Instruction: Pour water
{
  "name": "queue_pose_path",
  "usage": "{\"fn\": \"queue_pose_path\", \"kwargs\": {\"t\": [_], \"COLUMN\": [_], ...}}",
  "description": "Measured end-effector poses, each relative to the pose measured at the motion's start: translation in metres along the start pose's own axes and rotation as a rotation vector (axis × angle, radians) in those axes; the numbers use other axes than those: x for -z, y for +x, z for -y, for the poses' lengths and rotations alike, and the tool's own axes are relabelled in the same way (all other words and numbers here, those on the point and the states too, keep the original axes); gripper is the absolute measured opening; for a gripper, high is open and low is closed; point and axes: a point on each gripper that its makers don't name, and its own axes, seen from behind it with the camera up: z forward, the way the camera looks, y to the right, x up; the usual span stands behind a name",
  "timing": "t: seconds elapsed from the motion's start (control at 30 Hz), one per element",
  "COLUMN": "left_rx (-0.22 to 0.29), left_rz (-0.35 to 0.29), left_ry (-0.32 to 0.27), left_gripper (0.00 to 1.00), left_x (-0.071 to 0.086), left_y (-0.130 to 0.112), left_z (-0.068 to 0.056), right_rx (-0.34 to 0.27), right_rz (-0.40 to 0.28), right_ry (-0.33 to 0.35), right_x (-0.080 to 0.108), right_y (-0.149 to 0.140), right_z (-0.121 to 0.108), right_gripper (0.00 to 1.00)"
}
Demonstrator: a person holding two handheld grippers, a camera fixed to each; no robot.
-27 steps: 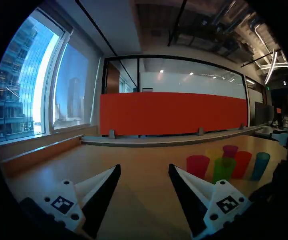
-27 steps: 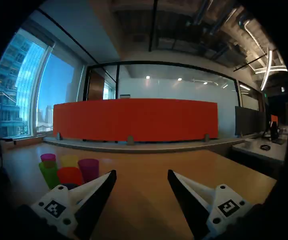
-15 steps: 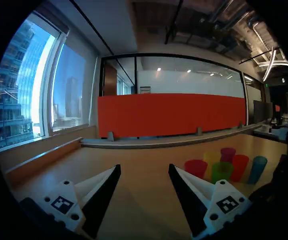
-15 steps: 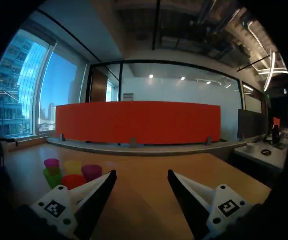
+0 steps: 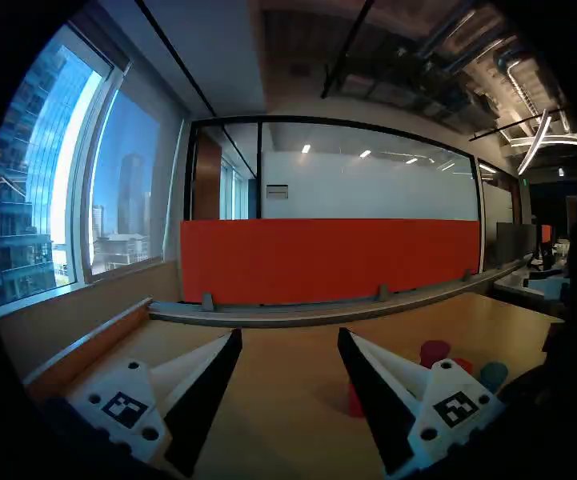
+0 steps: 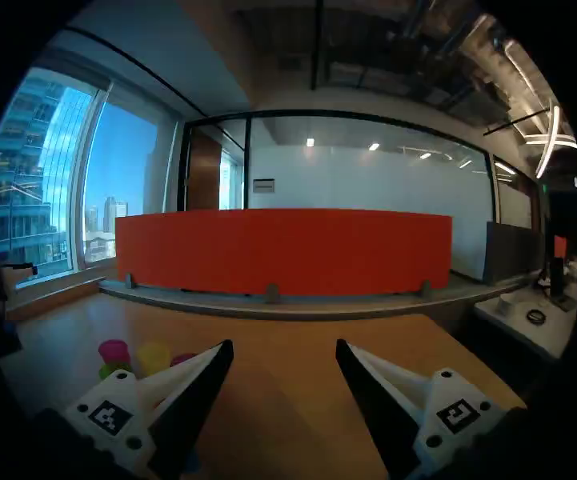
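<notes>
Evidently not started: left gripper (image 5: pixel 289 336) and right gripper (image 6: pixel 284 346) both gape empty over the wooden table (image 5: pixel 288 424), coloured cups (image 5: pixel 434 352) bunched lower right in left gripper view, lower left in right gripper view, untouched; grasping and pouring all remain.

Red-orange partition (image 6: pixel 284 250), centre frame; tan wood table (image 6: pixel 288 416); magenta cup (image 6: pixel 114 350) and yellow cup (image 6: pixel 152 354), lower left.
</notes>
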Motion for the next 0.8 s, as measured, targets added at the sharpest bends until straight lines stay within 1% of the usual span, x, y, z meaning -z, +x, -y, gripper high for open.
{"fn": "queue_pose_path", "kwargs": {"t": [0.17, 0.4, 0.6, 0.8], "left_rx": [-0.006, 0.007, 0.019, 0.020], "left_rz": [-0.005, -0.013, 0.003, 0.017], "left_ry": [-0.011, -0.033, -0.049, -0.069], "left_gripper": [0.88, 0.88, 0.88, 0.88], "left_x": [-0.006, -0.011, -0.015, -0.016], "left_y": [0.028, 0.054, 0.064, 0.065], "left_z": [-0.001, -0.002, -0.003, -0.009], "right_rx": [-0.010, -0.028, -0.031, -0.029], "right_rz": [0.008, 0.012, 0.003, 0.000], "right_ry": [0.009, 0.027, 0.041, 0.053], "right_x": [-0.007, -0.012, -0.012, -0.011], "right_y": [0.018, 0.042, 0.062, 0.068], "right_z": [-0.002, 0.001, 0.004, 0.006], "right_gripper": [0.99, 0.99, 0.99, 0.99]}}
